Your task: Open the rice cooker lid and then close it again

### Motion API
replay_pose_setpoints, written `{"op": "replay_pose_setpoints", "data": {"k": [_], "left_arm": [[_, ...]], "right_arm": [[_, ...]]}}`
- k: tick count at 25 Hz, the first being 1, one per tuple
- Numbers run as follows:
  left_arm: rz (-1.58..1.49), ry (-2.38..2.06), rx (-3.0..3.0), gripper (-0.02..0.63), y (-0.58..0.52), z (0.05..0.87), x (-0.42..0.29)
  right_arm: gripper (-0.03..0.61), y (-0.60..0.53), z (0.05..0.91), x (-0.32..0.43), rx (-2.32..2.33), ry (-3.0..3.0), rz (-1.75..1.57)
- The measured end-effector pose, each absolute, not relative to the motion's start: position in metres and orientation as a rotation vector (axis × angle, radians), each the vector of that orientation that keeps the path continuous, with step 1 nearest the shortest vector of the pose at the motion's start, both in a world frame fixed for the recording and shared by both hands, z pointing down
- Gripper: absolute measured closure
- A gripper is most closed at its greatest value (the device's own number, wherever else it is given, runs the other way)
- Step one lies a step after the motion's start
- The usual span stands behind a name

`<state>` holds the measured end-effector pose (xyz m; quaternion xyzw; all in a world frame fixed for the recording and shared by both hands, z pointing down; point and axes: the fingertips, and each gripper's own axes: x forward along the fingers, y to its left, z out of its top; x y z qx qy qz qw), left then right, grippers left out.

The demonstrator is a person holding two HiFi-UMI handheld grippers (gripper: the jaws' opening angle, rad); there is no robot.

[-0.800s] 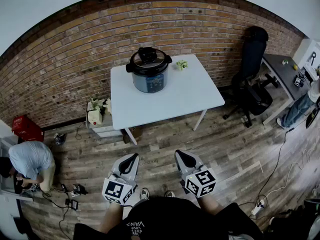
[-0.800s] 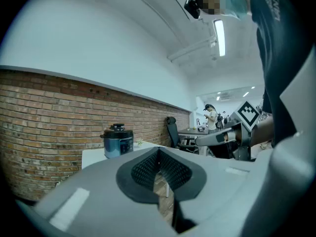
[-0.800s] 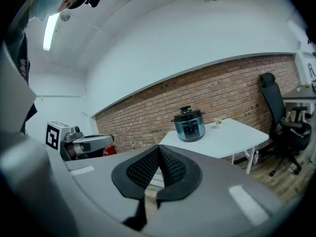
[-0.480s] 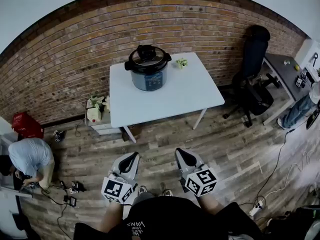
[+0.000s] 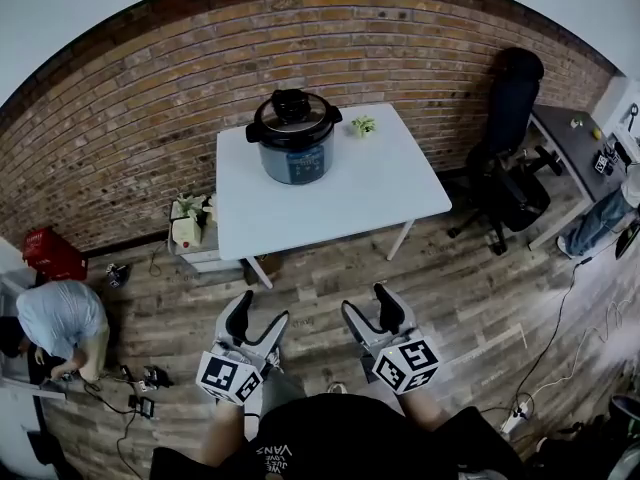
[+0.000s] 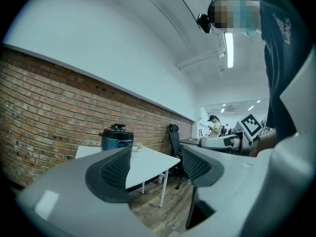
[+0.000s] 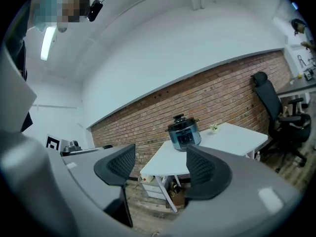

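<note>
Wood-plank floor [image 5: 480,298] is most of what's close by, and a good stretch of it sits between the person and the desk [image 5: 350,198]. So I'd say the step right now is just the walk-up, with nothing opened yet. To do it well, I reckon you come in square to the desk's near edge and keep both claws level and out front. Get close enough that the knob [image 5: 292,98] on top of the lid [image 5: 293,118] is an easy reach, not a stretch across the whole top. One claw on the knob and the other free to steady the cooker [image 5: 294,148] if it slides seems the safe plan.

Low by the body you've got the left claw [image 5: 263,306] and the right claw [image 5: 365,298]. Both are spread about as wide as they go, with nothing between the pads and touching nothing. Each claw's own view just shows floor and desk through the gap.

Further out, the white desk stands well apart from them. On it the cooker sits back-left, near the far edge, with the lid down and shut. A small plant [image 5: 363,126] is near it on the right. Behind it all runs the brick wall [image 5: 150,108], with an office chair [image 5: 505,138] off to the right.
</note>
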<state>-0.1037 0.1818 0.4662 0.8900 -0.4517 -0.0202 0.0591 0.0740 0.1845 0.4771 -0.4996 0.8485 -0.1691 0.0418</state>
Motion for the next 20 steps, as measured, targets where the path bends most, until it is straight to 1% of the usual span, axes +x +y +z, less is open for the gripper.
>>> {"op": "replay_pose_setpoints", "data": {"k": [3, 20], "left_arm": [[-0.042, -1.344, 2.709, 0.299, 0.159, 0.47, -0.114], [0.062, -0.918, 2.895, 0.301, -0.003, 0.46, -0.188]], "right_arm": [[0.252, 0.166, 0.479, 0.069, -1.569, 2.573, -0.524], [0.252, 0.054, 0.474, -0.008, -1.9, 2.284, -0.561]]}}
